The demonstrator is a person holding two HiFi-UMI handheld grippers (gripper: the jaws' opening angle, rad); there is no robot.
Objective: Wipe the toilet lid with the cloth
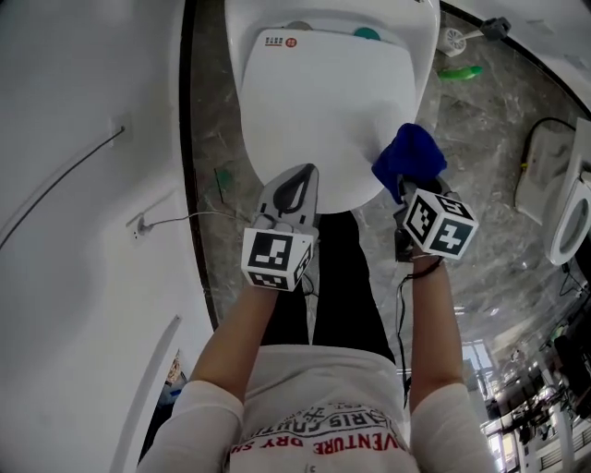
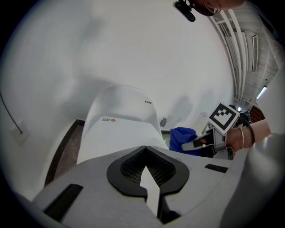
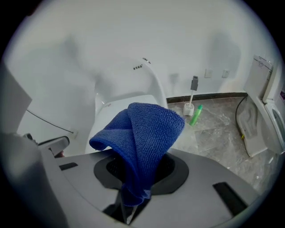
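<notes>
The white toilet (image 1: 277, 18) has its lid (image 1: 323, 102) down, at the top middle of the head view. My right gripper (image 1: 404, 187) is shut on a folded blue cloth (image 1: 410, 157), which hangs over the lid's front right edge. In the right gripper view the cloth (image 3: 142, 133) stands up out of the jaws of that gripper (image 3: 132, 202) and hides much of the lid (image 3: 106, 116). My left gripper (image 1: 297, 185) is shut with nothing in it, over the lid's front edge. The left gripper view shows its tips (image 2: 144, 150) above the lid (image 2: 118, 133), with the cloth (image 2: 181, 136) to the right.
A white wall (image 1: 83, 185) with a thin cable runs close along the left. On the marble floor to the right of the toilet stand a toilet brush (image 1: 452, 39) and a green bottle (image 1: 459, 71). A second white fixture (image 1: 565, 208) is at the far right.
</notes>
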